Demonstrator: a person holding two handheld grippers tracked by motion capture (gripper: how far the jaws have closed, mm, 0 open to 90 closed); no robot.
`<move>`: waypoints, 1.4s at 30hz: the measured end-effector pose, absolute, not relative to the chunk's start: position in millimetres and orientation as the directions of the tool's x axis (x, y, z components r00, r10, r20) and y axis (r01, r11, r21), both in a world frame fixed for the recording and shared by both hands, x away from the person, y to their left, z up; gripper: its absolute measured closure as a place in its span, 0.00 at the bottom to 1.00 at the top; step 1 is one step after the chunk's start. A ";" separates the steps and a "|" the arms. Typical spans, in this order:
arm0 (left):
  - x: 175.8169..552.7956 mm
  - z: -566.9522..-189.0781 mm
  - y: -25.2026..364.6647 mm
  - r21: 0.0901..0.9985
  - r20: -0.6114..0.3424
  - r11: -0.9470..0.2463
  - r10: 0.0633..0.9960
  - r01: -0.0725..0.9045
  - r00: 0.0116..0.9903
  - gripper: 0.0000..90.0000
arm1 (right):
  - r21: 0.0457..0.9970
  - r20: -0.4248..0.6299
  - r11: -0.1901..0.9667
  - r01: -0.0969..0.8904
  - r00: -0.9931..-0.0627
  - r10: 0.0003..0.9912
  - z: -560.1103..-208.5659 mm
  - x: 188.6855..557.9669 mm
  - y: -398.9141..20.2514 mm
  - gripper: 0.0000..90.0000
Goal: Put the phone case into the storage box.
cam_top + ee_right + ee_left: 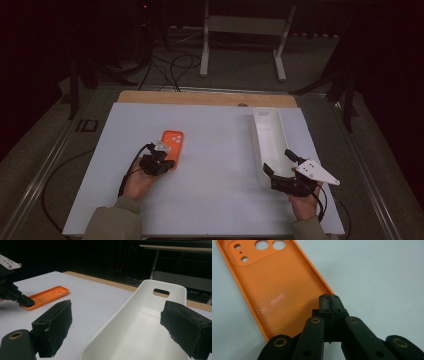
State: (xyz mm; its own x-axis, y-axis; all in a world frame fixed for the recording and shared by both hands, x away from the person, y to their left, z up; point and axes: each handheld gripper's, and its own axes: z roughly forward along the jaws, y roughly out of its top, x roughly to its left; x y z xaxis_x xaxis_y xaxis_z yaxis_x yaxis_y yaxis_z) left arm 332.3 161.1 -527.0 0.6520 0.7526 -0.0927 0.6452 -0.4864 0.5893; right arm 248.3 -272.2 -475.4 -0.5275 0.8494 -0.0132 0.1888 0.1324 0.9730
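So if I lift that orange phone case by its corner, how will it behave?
The case is likely light: it is an empty thin shell with open camera holes. Held at one corner by the left hand-held gripper, it may flex or droop a little. Its glossy inside could be slippery, so it might pivot in the grip. It lies flat and won't roll.

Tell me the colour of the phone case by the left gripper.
Orange, with a fine dotted texture; the phone case shows best in the left gripper view.

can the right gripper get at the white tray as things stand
Probably yes. The right gripper hovers with jaws wide open at the near end of the white tray, and nothing lies between them.
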 end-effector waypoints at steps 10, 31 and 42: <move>324.6 -525.4 166.2 0.578 -0.068 -0.498 0.760 0.647 0.646 1.00 | 0.978 -0.015 0.121 0.170 -0.523 0.852 -475.7 248.6 -274.6 0.10; 301.2 -525.0 198.4 0.581 -0.061 -0.479 0.781 0.658 0.622 1.00 | 0.974 0.002 0.124 0.191 -0.553 0.833 -480.3 248.8 -270.4 0.10; 287.3 -524.9 223.0 0.585 -0.041 -0.467 0.800 0.663 0.599 1.00 | 0.974 0.013 0.117 0.194 -0.561 0.828 -481.9 248.5 -272.2 0.10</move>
State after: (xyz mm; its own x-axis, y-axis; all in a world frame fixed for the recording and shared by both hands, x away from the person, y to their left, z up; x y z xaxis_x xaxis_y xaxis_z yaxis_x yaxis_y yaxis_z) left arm 287.3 223.0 -524.9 0.5989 0.7997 -0.0414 0.6635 -0.4666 0.5848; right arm 248.5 -272.2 -481.9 -0.5611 0.8276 0.0127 0.1942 0.1167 0.9740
